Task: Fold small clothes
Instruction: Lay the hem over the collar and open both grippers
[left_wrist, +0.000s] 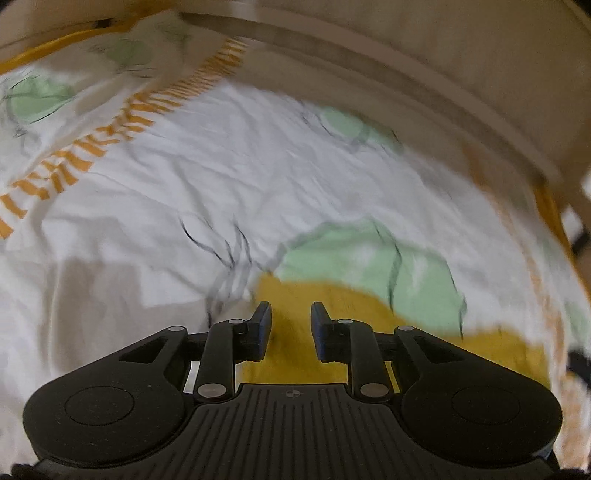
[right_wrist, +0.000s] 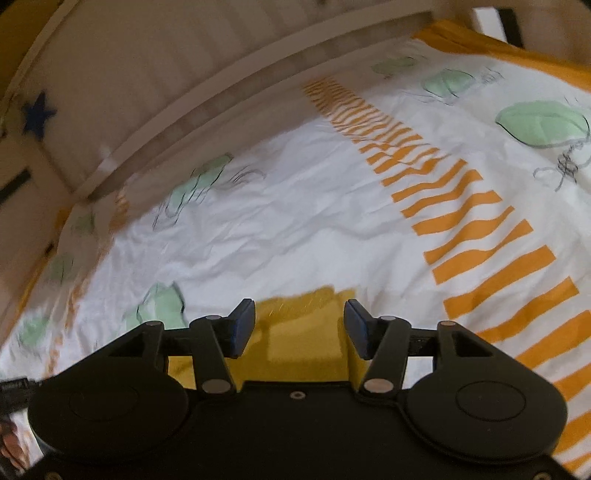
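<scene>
Surface: a bed is carrying the work, covered by a white sheet (right_wrist: 295, 221) printed with pale green shapes and a band of orange stripes (right_wrist: 480, 229); a pale rail (right_wrist: 229, 96) is curving along its far edge, in both wrist views.
Garment: a mustard-yellow cloth (left_wrist: 332, 332), most likely the small garment to be folded, is lying flat on the sheet right in front of both grippers; its kind is too hidden to name.
Left gripper (left_wrist: 290, 325): it is pointing steeply down at the yellow cloth, its jaws standing narrowly apart with a clear gap; the cloth is showing beyond that gap and no pad appears to be pressing on it.
Right gripper (right_wrist: 299, 325): it is angling down over a straight edge of the same cloth, its jaws standing wider, again with nothing clamped.
Why so: both pairs of jaws being parted over cloth that is lying flat suggests a fold is being laid down and let go, with the two grippers side by side so the edge lands even.
Blur: both views are smeared, so fine creases cannot be read.
</scene>
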